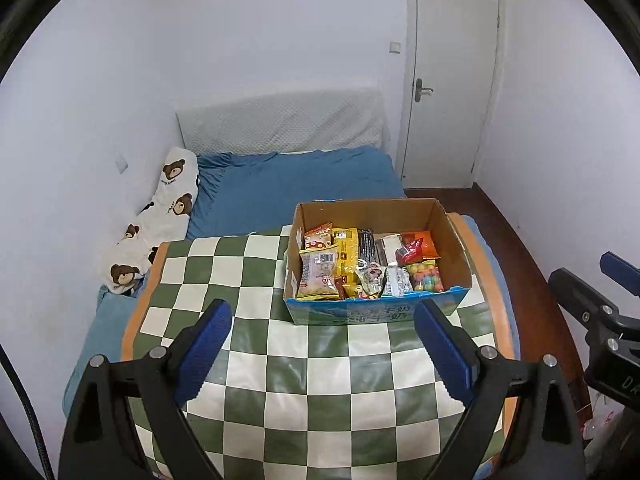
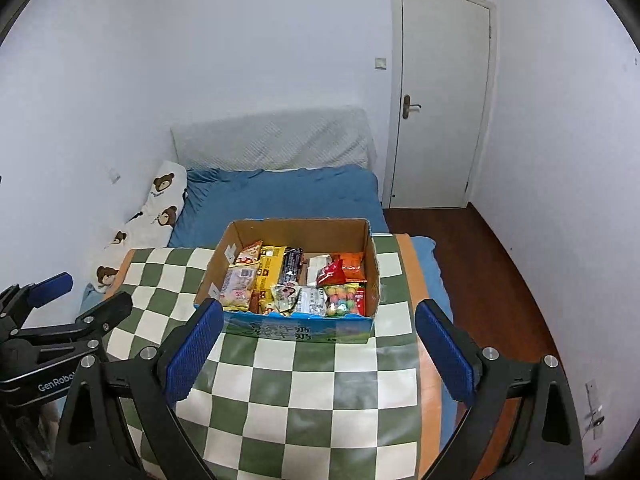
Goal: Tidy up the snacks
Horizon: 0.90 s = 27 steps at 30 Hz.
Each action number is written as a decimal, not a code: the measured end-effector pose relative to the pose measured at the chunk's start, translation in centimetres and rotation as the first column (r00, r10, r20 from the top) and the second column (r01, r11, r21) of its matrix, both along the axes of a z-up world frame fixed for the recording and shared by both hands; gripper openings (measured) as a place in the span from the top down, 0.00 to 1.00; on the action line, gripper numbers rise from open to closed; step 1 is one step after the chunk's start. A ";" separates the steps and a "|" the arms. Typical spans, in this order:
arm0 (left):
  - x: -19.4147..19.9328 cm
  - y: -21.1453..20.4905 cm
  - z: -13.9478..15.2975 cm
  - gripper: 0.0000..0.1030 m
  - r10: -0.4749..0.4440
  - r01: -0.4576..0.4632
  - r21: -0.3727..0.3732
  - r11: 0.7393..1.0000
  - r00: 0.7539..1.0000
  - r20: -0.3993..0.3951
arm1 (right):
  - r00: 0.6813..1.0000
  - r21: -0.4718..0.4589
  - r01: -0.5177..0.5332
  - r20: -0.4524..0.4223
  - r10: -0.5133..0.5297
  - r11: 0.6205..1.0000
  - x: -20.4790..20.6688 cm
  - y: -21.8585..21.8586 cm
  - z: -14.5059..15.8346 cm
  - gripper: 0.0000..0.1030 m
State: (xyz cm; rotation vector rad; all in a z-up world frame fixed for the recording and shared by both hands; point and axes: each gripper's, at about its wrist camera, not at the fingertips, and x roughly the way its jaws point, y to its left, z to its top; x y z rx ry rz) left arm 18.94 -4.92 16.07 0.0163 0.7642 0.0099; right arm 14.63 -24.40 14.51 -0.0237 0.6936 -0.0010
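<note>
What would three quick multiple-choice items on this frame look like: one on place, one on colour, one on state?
1. Where does the open brown cardboard box of snack packets stand?
A. on the green-and-white checkered cloth
B. on the wooden floor
C. on the blue bedsheet

2. What colour are the pads of the right gripper?
A. red
B. blue
C. yellow

3. What state is the left gripper in?
A. shut on a packet
B. shut on nothing
C. open, holding nothing

Key: 1 A, the box base sits on the checks; 2 B, both pads show blue; 3 C, fingers spread wide with only cloth between them.
</note>
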 end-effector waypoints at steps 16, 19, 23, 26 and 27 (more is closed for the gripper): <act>4.4 -0.5 -1.9 0.00 0.037 -0.037 0.010 0.999 0.999 0.013 | 0.998 -0.025 0.057 -0.006 -0.057 0.998 3.9 -0.9 -2.5 0.01; 6.1 -0.5 -3.0 0.00 0.037 -0.037 0.004 0.999 0.999 -0.012 | 0.997 -0.038 0.076 -0.011 -0.077 0.996 5.4 -1.2 -3.5 0.01; 7.5 -0.6 -4.3 0.00 0.046 -0.046 0.011 0.999 0.999 -0.028 | 0.995 -0.047 0.100 -0.025 -0.101 0.994 7.3 -1.4 -4.9 0.01; 8.2 -0.7 -5.0 0.00 0.050 -0.049 0.012 0.999 0.998 -0.041 | 0.993 -0.050 0.114 -0.035 -0.116 0.992 8.3 -1.5 -5.9 0.01; 8.4 -0.7 -5.2 0.00 0.051 -0.051 0.013 0.999 0.998 -0.042 | 0.992 -0.047 0.117 -0.043 -0.119 0.992 8.8 -1.6 -6.2 0.01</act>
